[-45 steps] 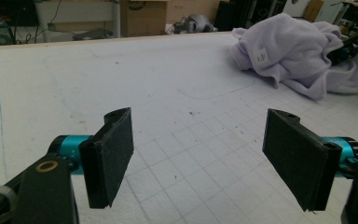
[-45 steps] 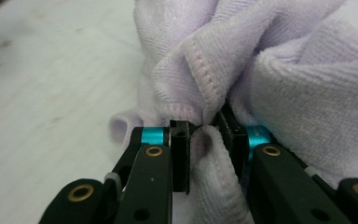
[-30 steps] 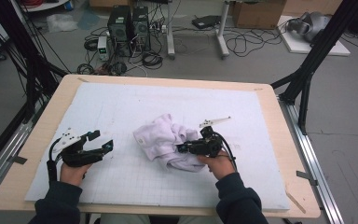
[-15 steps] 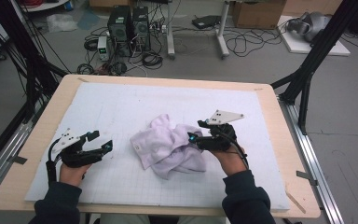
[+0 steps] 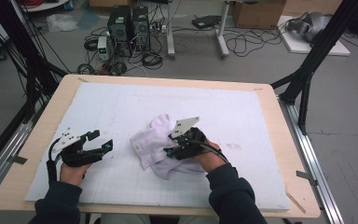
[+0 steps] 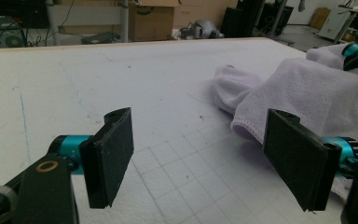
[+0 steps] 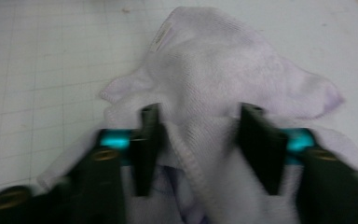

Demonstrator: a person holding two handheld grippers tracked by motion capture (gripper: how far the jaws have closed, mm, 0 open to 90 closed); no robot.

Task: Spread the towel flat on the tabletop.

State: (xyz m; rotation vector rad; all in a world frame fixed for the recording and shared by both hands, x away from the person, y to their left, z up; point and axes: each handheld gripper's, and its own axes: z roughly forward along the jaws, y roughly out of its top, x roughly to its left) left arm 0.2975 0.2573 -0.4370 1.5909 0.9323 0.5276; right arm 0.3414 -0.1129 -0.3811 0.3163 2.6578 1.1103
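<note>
Straddling bunched towel [image 5: 156, 144] fold, right gripper [image 7: 198, 140] jaws just narrowing, not pinching; left gripper [image 6: 200, 154] released, parked on desk [image 5: 270, 116].

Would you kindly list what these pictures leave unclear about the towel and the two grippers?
- Right gripper, right gripper view: motion blur; a towel fold lies between its just-closing jaws, but pad contact is unclear.
- Same gripper, high view: its grey plate and the hand hide the jaws.
- Towel label, right gripper view: too blurred to read.
- Towel, left gripper view: cut off by the right edge, beyond the open left gripper.
</note>
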